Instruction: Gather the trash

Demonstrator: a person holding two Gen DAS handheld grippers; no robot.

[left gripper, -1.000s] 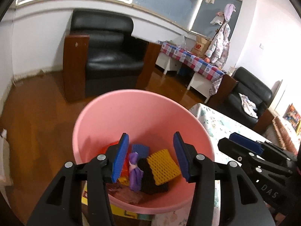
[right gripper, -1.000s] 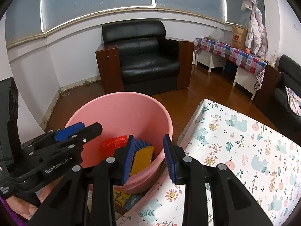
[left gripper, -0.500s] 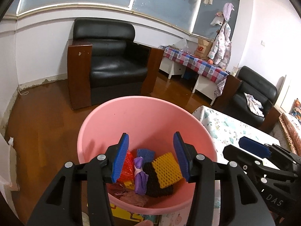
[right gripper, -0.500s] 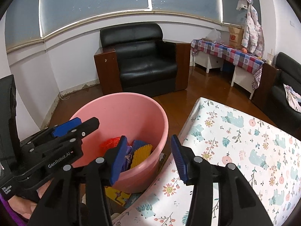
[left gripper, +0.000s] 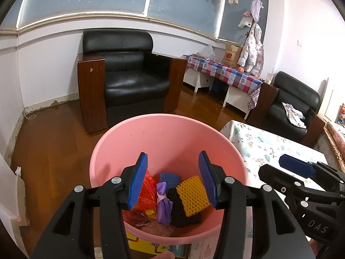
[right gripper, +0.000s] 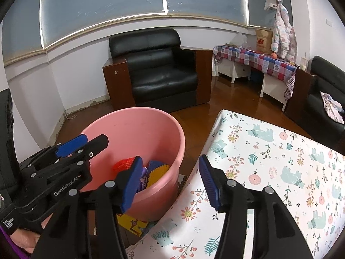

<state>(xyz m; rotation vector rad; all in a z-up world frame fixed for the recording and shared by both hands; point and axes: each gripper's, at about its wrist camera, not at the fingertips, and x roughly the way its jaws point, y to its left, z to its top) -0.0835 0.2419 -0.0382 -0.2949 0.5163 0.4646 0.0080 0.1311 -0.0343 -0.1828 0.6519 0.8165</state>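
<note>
- Presently the left gripper (left gripper: pixel 173 178) hangs over the near rim of the pink bucket (left gripper: pixel 138 142), its blue-padded jaws spread wide with nothing between them; the trash seen in the gap lies down in the bucket, below the pads.
- Inside the bucket, toward its near side, sits the collected trash: a red net piece (left gripper: pixel 147 191) on the left, a purple tied bag (left gripper: pixel 163 205) beside it, a black foam net (left gripper: pixel 181 209) in the middle, a yellow foam net (left gripper: pixel 194 193) lying over the black one on the right, and a blue foam net (left gripper: pixel 170 177) behind them.
- The right gripper (right gripper: pixel 171 182) has just been opening its jaws, which now stand well apart and hold nothing; its left pad shows in front of the bucket's right wall, its right pad over the near-left edge of the table.
- The table (right gripper: pixel 269 161) wears a white cloth printed with flowers and bears; the bucket stands just beside its left corner, lower than the tabletop.
- Under the bucket's near side a yellow printed sheet (right gripper: pixel 129 222) shows on the floor.
- From the right wrist view a hand (right gripper: pixel 28 239) with a purple cuff holds the left gripper's body at the near-left corner.
- Far behind, a black armchair (left gripper: pixel 129 79) with wooden sides stands against the white wall, and to its right a low bench under a checked cloth (left gripper: pixel 224 73).
</note>
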